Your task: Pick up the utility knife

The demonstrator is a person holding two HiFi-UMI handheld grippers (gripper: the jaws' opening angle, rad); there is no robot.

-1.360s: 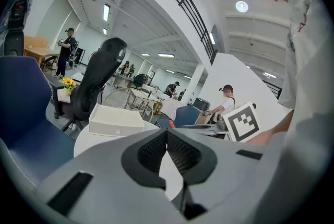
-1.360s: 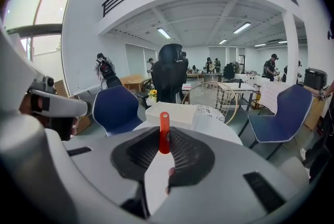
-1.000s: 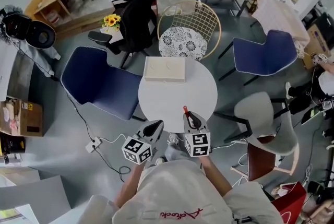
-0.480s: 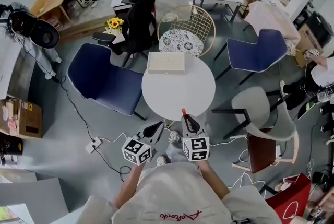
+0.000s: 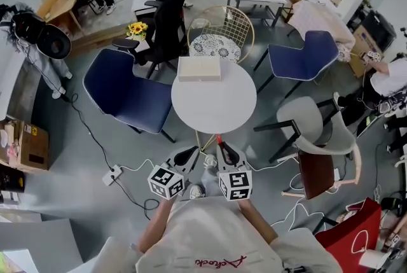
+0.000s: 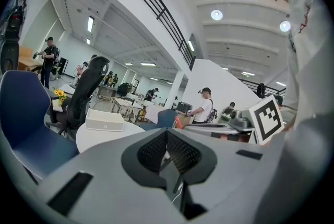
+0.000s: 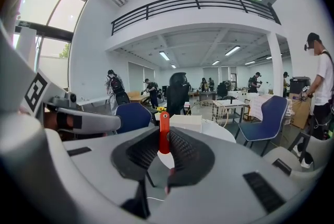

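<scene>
The right gripper (image 7: pixel 164 145) is clamped on the red utility knife (image 7: pixel 164 131) (its tip pokes out past the jaws). The left gripper (image 6: pixel 167 148) sits beside it, jaws together and empty.

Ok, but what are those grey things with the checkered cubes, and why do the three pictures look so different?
They are two grey hand-held grippers, like big tongs, and a person holds one in each hand. The cubes are part of them. The head view comes from a camera on the person's head, looking down. It shows the left gripper and the right gripper close to the person's body, just short of a round white table. Only a flat cream box lies on it. The other two pictures each come from a camera riding on one gripper. The left gripper's jaws are closed on nothing. The right gripper's jaws pinch a red utility knife, held in the air.
</scene>
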